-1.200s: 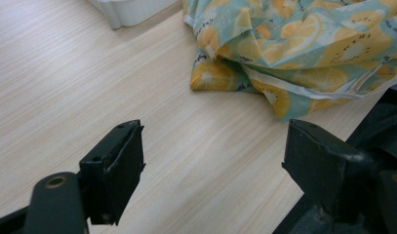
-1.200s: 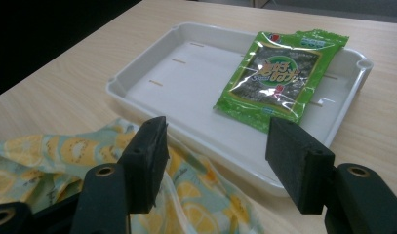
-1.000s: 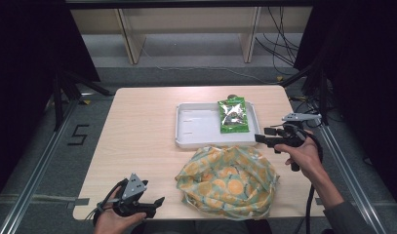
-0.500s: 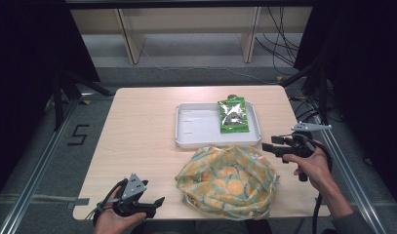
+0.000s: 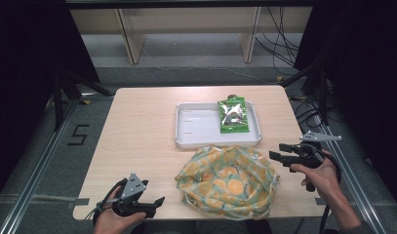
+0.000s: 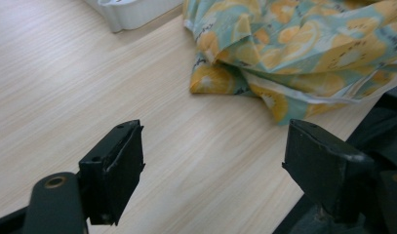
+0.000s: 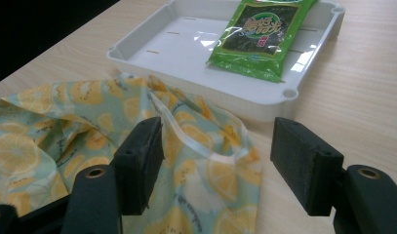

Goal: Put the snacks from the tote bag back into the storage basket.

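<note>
High view: a crumpled lemon-print cloth bag (image 5: 228, 181) lies at the near edge of the table (image 5: 137, 126), just in front of a white tray (image 5: 196, 127) that holds a green snack packet (image 5: 233, 114) in its right part. The left gripper (image 5: 154, 204) rests low at the near left corner, held in a hand cut off by the bottom edge, well apart from the bag; its jaws point right toward the bag. The right gripper (image 5: 279, 151) hovers just right of the bag, its jaws pointing left, the forearm coming up from the lower right corner. Left gripper view: the two black jaws stand wide apart with bare wood between them; the bag (image 6: 303, 53) lies ahead to the right, its far side cut off, and only a corner of the tray (image 6: 132, 12) shows. Right gripper view: the jaws stand open above the bag's edge (image 7: 196, 146), holding nothing; whether they touch the fabric is hard to tell. The tray (image 7: 245, 95) and packet (image 7: 262, 34) lie beyond.
</note>
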{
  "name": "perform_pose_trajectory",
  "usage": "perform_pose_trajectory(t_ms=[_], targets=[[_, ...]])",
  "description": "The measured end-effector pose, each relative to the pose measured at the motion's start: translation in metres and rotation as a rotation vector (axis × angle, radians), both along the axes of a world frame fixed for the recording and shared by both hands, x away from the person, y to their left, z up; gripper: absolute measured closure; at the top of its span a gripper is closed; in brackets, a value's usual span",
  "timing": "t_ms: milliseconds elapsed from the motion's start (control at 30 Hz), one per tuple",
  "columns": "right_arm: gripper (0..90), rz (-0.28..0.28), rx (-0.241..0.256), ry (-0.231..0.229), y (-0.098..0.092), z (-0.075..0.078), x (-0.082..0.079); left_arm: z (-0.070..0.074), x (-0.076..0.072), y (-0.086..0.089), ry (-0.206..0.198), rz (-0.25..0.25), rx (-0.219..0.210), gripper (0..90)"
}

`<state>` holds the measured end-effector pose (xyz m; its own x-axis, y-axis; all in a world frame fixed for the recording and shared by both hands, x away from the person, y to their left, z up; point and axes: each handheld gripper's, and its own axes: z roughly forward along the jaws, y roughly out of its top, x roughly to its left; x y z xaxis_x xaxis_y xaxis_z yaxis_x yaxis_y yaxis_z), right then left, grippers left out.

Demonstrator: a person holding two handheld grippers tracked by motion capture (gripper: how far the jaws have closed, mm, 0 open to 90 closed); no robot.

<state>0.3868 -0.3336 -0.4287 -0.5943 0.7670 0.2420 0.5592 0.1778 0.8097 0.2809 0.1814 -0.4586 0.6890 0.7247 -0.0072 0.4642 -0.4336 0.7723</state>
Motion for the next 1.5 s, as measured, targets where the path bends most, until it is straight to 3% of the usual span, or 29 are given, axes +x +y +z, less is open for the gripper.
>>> perform_pose_trajectory(t_ms=[33,100,233,267,333,367,500,567,600,667,767,800,833,867,900,933,967,1033,1133,1267,1300,1367,1433,1500], targets=[[37.5,-0.010,0.033,0.020,0.001,-0.001,-0.002,0.000,-0.001,-0.001,0.009,0.018,-0.013,21.7],[36.8,-0.019,0.029,0.041,-0.001,0.000,-0.006,0.001,-0.001,0.000,0.008,0.017,0.007,21.7],[36.4,-0.009,0.002,-0.003,-0.006,-0.004,-0.009,0.001,0.000,0.001,0.001,0.013,0.011,21.7],[36.2,-0.028,0.020,0.039,-0.004,-0.003,-0.013,0.001,0.000,0.001,0.004,0.013,0.013,21.7],[35.8,-0.028,0.007,0.014,-0.006,-0.005,-0.016,0.001,0.000,0.001,0.001,0.013,0.012,21.7],[35.7,-0.029,0.016,0.044,-0.005,-0.004,-0.018,0.001,0.000,0.001,0.000,0.013,0.011,21.7],[35.6,-0.032,-0.013,0.010,-0.008,-0.008,-0.024,0.001,0.000,0.001,0.000,0.013,0.014,21.7],[35.5,-0.039,-0.001,0.027,-0.008,-0.010,-0.027,0.001,0.000,0.001,0.002,0.014,0.012,21.7],[35.2,-0.029,-0.026,0.014,-0.011,-0.011,-0.027,0.001,0.000,0.001,0.002,0.014,0.013,21.7],[34.8,-0.055,-0.011,0.047,-0.010,-0.012,-0.032,0.001,0.000,0.001,0.001,0.015,0.013,21.7],[34.0,-0.037,-0.014,0.031,-0.013,-0.014,-0.034,0.000,0.000,0.001,-0.006,0.015,0.006,21.7],[34.0,-0.042,-0.043,0.014,-0.015,-0.014,-0.034,0.000,0.000,0.001,-0.006,0.015,0.005,21.7],[34.1,-0.037,-0.030,0.014,-0.016,-0.015,-0.035,0.000,0.000,0.001,-0.005,0.015,0.005,21.7],[34.0,-0.051,-0.013,0.044,-0.015,-0.014,-0.038,0.000,0.000,0.001,-0.004,0.014,0.005,21.7],[33.5,-0.046,-0.032,0.021,-0.017,-0.016,-0.038,0.000,0.000,0.001,-0.004,0.015,0.003,21.7],[32.6,-0.059,-0.012,0.057,-0.015,-0.016,-0.041,0.000,0.000,0.001,-0.004,0.014,0.004,21.7],[32.1,-0.051,-0.041,0.034,-0.016,-0.018,-0.040,0.000,0.000,0.001,-0.004,0.015,0.004,21.7],[30.2,-0.049,-0.035,0.084,-0.016,-0.019,-0.044,0.000,0.001,0.001,-0.005,0.014,0.003,21.7],[29.2,-0.046,-0.078,0.059,-0.018,-0.022,-0.044,-0.001,0.001,0.001,-0.006,0.014,0.001,21.7],[27.1,-0.070,-0.066,0.078,-0.018,-0.023,-0.049,0.000,0.000,0.001,-0.005,0.015,0.011,21.7],[27.0,-0.066,-0.090,0.067,-0.021,-0.022,-0.049,0.000,0.000,0.001,-0.007,0.016,0.010,21.7],[26.3,-0.079,-0.071,0.088,-0.020,-0.024,-0.053,0.000,0.000,0.001,-0.004,0.015,0.011,21.7],[26.1,-0.072,-0.085,0.074,-0.022,-0.026,-0.054,0.000,0.000,0.001,-0.007,0.016,0.008,21.7],[26.1,-0.080,-0.071,0.110,-0.020,-0.027,-0.059,0.000,0.000,0.001,-0.005,0.021,0.007,21.7]])
